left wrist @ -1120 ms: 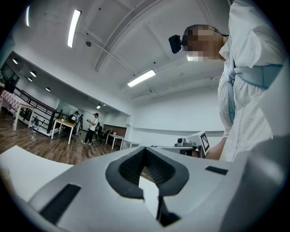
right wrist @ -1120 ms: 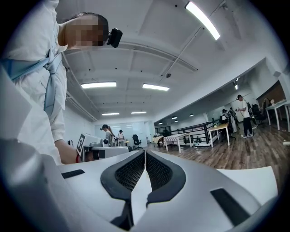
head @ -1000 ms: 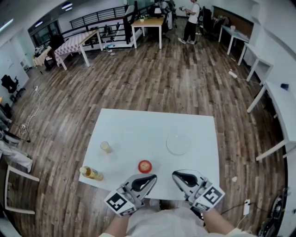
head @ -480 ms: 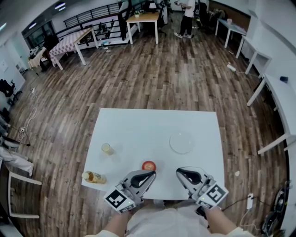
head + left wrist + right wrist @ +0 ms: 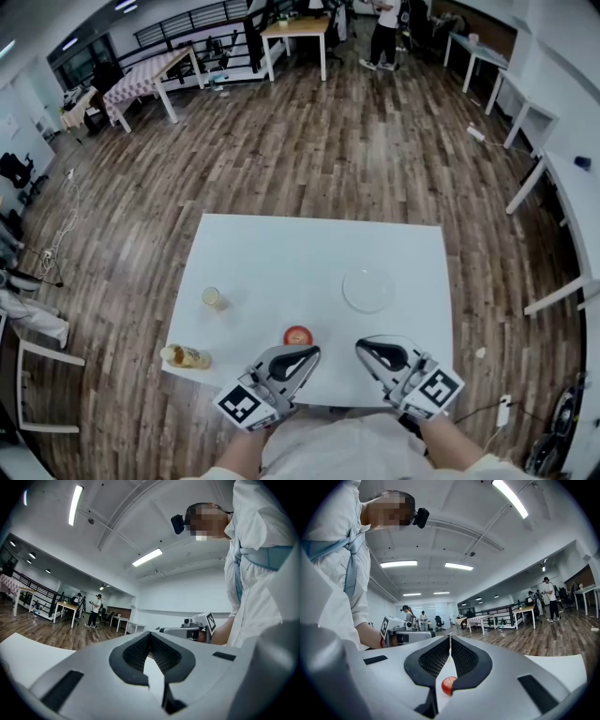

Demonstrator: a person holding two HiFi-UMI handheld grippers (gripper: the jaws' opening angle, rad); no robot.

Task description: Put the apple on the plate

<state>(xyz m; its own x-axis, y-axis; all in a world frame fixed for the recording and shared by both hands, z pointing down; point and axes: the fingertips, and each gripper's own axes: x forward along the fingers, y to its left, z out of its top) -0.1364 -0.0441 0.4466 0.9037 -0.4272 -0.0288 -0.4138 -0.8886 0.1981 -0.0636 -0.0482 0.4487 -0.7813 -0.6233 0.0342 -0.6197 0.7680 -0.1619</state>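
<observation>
- Apple (image 5: 296, 335) sits close to the near edge of the table (image 5: 281, 253); it's round, so no long axis to read.
- Plate (image 5: 367, 291) lies further in and to the right, well apart, with bare table between them.
- Your left gripper (image 5: 312, 353) and right gripper (image 5: 361, 347) hover at that edge, fingers together, both empty.

Head camera looks steeply down at the table (image 5: 281, 262); cameras on the left gripper (image 5: 309, 353) and right gripper (image 5: 363, 347) skim level across it.
</observation>
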